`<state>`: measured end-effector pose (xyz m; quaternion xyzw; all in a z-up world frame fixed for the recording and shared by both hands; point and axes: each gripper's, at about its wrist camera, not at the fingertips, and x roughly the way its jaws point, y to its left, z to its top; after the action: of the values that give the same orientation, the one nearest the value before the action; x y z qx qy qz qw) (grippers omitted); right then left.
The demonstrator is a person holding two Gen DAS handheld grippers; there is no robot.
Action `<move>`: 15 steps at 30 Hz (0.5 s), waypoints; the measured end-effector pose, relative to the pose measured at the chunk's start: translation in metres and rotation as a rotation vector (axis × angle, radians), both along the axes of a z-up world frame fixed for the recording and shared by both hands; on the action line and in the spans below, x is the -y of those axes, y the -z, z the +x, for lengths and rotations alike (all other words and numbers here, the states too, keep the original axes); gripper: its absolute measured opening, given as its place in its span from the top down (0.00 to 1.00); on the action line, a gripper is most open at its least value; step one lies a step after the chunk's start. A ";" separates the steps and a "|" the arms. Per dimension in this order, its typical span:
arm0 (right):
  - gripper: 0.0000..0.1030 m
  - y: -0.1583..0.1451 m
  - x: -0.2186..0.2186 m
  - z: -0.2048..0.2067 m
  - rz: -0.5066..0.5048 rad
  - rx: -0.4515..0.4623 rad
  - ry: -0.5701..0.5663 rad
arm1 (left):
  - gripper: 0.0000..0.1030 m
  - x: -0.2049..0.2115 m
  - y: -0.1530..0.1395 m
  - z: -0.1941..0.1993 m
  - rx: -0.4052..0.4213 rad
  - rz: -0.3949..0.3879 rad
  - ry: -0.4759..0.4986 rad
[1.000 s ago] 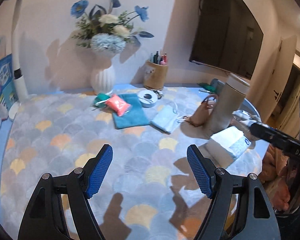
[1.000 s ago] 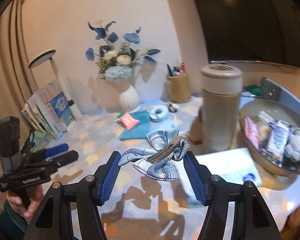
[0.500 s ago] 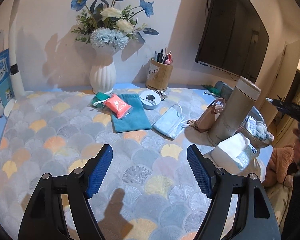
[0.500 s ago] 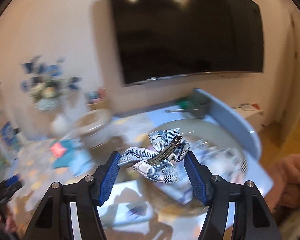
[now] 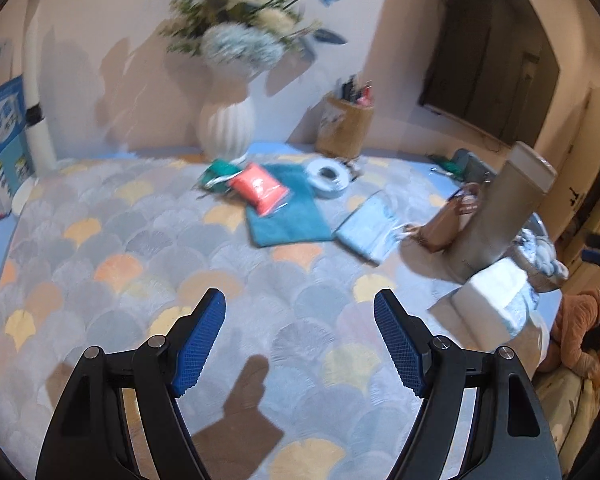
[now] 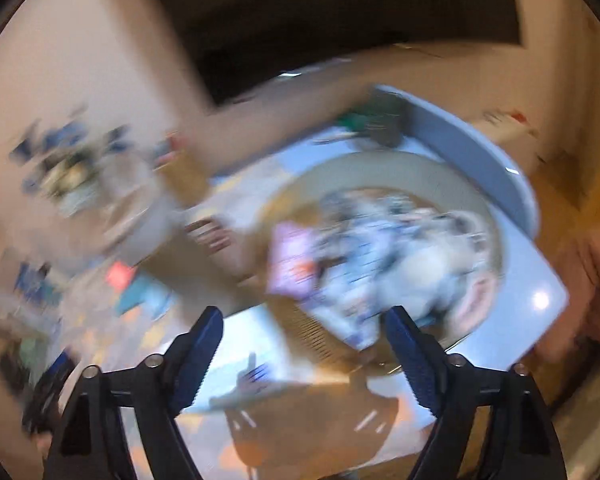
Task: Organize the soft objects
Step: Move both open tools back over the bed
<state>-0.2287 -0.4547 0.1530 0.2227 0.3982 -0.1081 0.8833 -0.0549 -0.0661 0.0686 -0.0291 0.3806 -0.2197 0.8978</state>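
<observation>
My right gripper hovers over the round woven basket at the table's right end. Its jaws are opening and nothing is between them. The view is badly blurred. The basket holds a heap of soft things, with a blue and white patch among them that I cannot identify. My left gripper stands open and holds nothing, low over the scale-patterned mat. Beyond it lie a teal cloth, a coral packet, a green item and a light blue face mask.
A tall beige tumbler, a small brown bag and a white tissue pack crowd the right side near the basket. At the back stand a white vase, a pen holder, a tape roll and a lamp pole.
The right gripper swung from the table's middle to above the basket and spread its fingers; the blue checked bow clip is gone from between them. The left gripper edged forward and lower.
</observation>
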 end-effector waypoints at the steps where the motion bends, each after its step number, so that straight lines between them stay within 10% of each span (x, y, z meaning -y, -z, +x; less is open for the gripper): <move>1: 0.14 0.000 -0.024 0.000 -0.009 0.014 -0.060 | 0.27 -0.004 0.002 0.001 -0.009 0.001 -0.008; 8: 0.13 0.049 -0.181 0.064 0.018 0.020 -0.355 | 0.27 -0.027 0.017 0.012 -0.059 0.142 -0.033; 15: 0.13 0.118 -0.263 0.154 -0.030 -0.053 -0.367 | 0.27 -0.059 0.050 0.026 -0.072 0.123 -0.113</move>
<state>-0.0747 -0.1919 0.0348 0.1304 0.4536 0.0429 0.8806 -0.0292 -0.0071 0.0189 -0.0034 0.4232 -0.1436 0.8946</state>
